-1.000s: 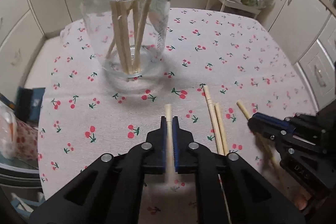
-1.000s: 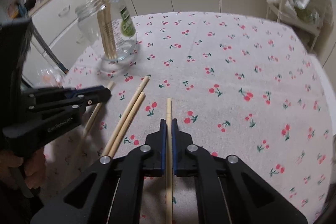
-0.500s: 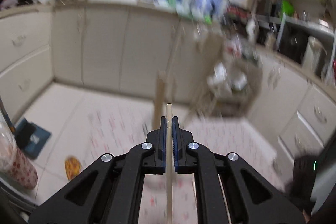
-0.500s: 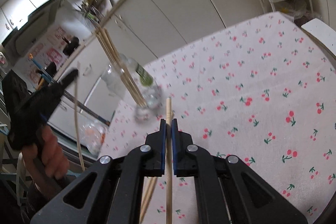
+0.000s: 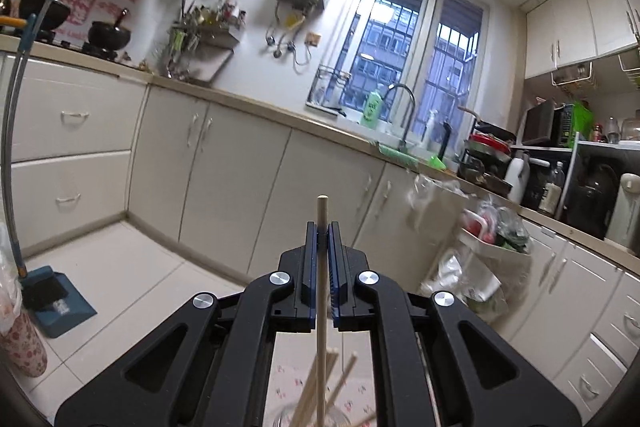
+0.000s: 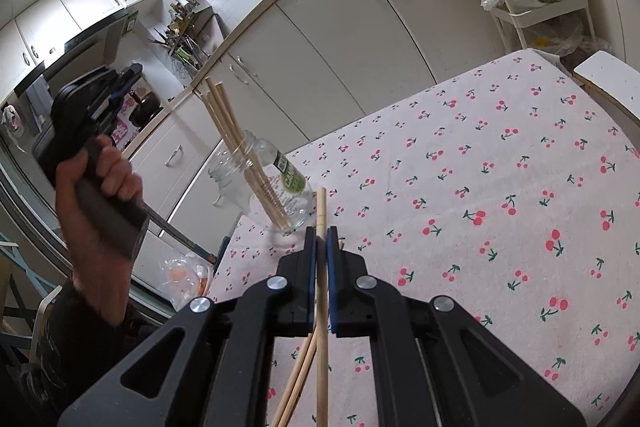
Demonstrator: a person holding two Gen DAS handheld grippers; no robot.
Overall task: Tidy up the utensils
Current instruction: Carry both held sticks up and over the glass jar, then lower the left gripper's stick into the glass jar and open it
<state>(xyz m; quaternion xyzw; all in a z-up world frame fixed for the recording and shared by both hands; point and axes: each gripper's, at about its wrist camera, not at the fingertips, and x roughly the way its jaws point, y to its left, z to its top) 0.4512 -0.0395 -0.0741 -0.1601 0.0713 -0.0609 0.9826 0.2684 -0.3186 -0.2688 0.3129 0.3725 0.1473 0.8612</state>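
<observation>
**Cut off and hidden**

In the left wrist view, the glass jar (image 5: 308,419) is cut by the bottom edge; only its rim shows. The held chopstick (image 5: 321,307) runs out of frame there. In the right wrist view, 2 loose chopsticks (image 6: 298,383) pass under the gripper body.

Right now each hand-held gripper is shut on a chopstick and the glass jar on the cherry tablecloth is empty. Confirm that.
Not quite. The glass jar is not empty: several chopsticks stand in it, as the right wrist view shows. The rest holds: the left hand-held gripper and right hand-held gripper are each shut on a chopstick, and the jar stands on the cherry tablecloth.
</observation>
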